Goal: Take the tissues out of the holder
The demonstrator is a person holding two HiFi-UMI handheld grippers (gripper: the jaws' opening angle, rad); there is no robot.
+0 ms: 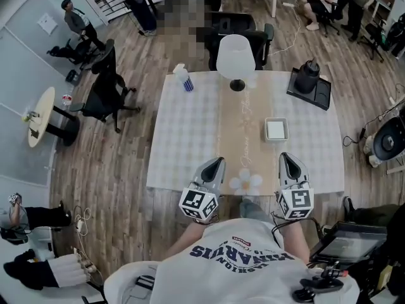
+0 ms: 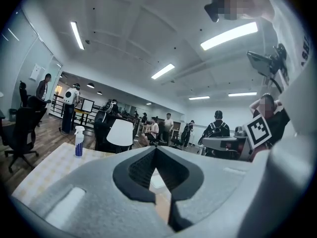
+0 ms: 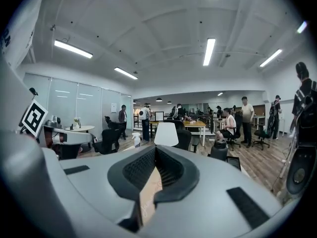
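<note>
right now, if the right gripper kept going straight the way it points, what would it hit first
Most likely the white tissue holder, which lies just ahead of the shut right gripper. It is low, so the gripper might pass above it toward the lamp; height is hard to judge.

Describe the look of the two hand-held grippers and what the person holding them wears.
The left gripper and right gripper are matching light grey moulded plastic shells tapering to a point, their jaws lined with black ribbed pads. Each carries a white cube printed with black square markers. The person wears a white T-shirt with dark blue lettering and a small red label.
</note>
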